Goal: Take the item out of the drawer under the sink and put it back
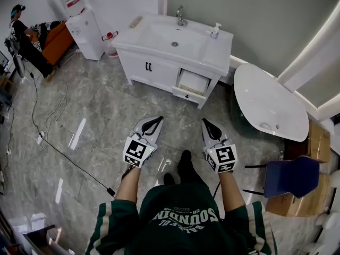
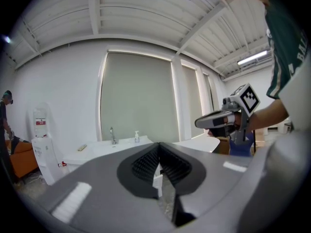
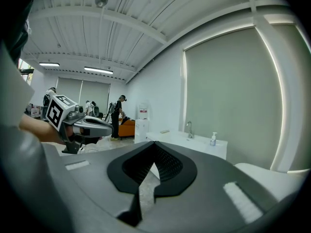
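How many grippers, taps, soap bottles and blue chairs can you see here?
Grippers: 2, the left gripper and the right gripper
Taps: 1
Soap bottles: 1
Blue chairs: 1
Total: 5

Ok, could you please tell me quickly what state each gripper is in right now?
Left gripper: tongs closed, holding nothing.
Right gripper: tongs closed, holding nothing.

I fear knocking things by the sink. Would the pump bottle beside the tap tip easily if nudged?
Probably: the pump bottle looks tall and narrow on a small base. It stands near the end of the countertop, so it might slide off.
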A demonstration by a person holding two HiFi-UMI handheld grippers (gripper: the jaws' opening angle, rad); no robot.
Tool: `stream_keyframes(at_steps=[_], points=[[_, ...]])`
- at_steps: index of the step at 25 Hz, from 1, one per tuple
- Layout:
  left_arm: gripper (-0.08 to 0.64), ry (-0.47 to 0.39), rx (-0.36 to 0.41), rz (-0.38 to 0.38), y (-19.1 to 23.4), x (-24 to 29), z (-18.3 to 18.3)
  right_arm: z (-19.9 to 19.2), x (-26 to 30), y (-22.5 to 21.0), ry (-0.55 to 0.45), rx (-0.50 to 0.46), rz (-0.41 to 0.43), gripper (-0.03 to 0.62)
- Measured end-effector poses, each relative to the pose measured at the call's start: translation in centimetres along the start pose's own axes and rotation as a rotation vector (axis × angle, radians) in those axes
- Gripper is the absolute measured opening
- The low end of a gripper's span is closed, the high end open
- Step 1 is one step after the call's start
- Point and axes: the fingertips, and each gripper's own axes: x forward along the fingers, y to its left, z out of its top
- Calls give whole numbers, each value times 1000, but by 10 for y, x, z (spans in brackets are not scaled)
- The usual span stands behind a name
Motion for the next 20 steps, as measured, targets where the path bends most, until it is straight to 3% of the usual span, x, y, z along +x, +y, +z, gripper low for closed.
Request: stream_keyframes(at_steps=[10,20], points=[[51,21,6,-43,32,61,-9,-6,45,-44,-4,29,-30,2],[51,32,14,-66,97,170,-6,-6,150,-127,4,47,-5,2]])
